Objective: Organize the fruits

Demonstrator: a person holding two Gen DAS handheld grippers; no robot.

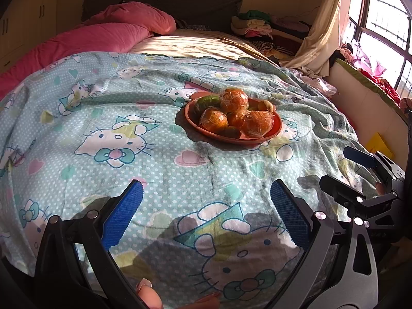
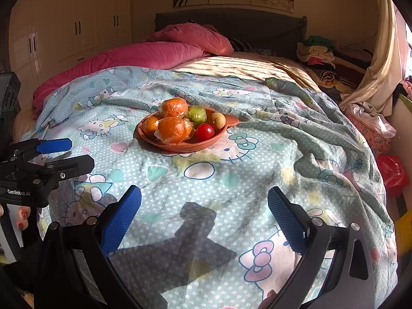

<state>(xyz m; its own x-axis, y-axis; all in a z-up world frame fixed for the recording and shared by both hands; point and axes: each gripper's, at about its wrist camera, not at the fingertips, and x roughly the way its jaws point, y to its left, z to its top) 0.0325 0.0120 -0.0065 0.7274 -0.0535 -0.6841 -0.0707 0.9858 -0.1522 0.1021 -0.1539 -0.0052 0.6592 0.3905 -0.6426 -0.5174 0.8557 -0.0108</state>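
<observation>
Both grippers, left (image 1: pixel 206 213) and right (image 2: pixel 204 216), hover with fingers released, grasping nothing, well short of the plate (image 2: pixel 206 145) on the bed. All fruit I see, wrapped oranges (image 2: pixel 173 130), green fruit (image 2: pixel 197 116), kiwi (image 2: pixel 218 120) and tomato (image 2: pixel 205 131), lies gathered on that plate. I judge this fits either fruit already collected or fruit awaiting sorting elsewhere, so I name no next move.

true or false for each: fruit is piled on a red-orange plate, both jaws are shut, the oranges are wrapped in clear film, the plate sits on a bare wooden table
1. Fruit is piled on the red-orange plastic plate. True.
2. Both sets of jaws are shut. False: the left gripper and right gripper both stand open and hold nothing.
3. The film-wrapped oranges are in clear film. True.
4. The plate sits on a bare wooden table. False: it rests on the light blue cartoon-cat bedsheet.
</observation>
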